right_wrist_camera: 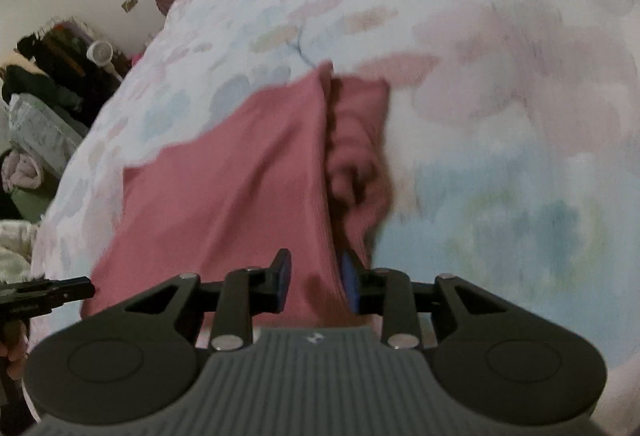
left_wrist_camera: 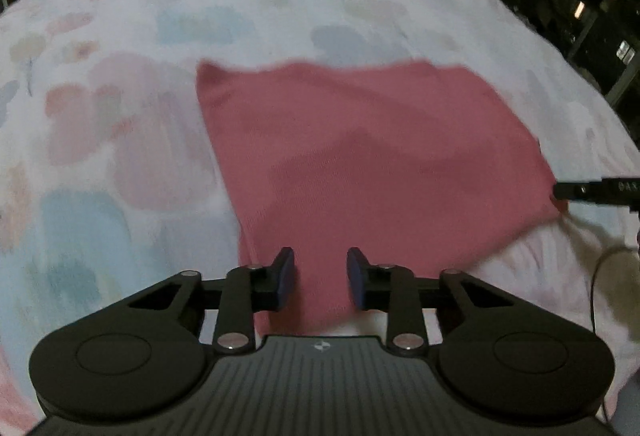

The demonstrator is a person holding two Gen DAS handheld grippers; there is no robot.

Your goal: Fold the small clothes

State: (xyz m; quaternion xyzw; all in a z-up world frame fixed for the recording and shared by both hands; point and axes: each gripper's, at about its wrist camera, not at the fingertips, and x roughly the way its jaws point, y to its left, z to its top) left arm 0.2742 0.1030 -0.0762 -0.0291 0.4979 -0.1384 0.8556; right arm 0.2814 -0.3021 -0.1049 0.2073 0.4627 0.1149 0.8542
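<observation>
A: Where's the pink knit garment [left_wrist_camera: 372,160]?
B: Flat on your bed's pastel floral bedspread [left_wrist_camera: 120,36].
A: And my tongs?
B: Your left tongs [left_wrist_camera: 320,278] stand spread, cloth between unpinched; right tongs [right_wrist_camera: 316,280] likewise straddle a fold.

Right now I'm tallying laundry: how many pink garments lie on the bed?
1: the pink garment lies on the floral bedspread, folded over along one side; others may be hidden.
</observation>
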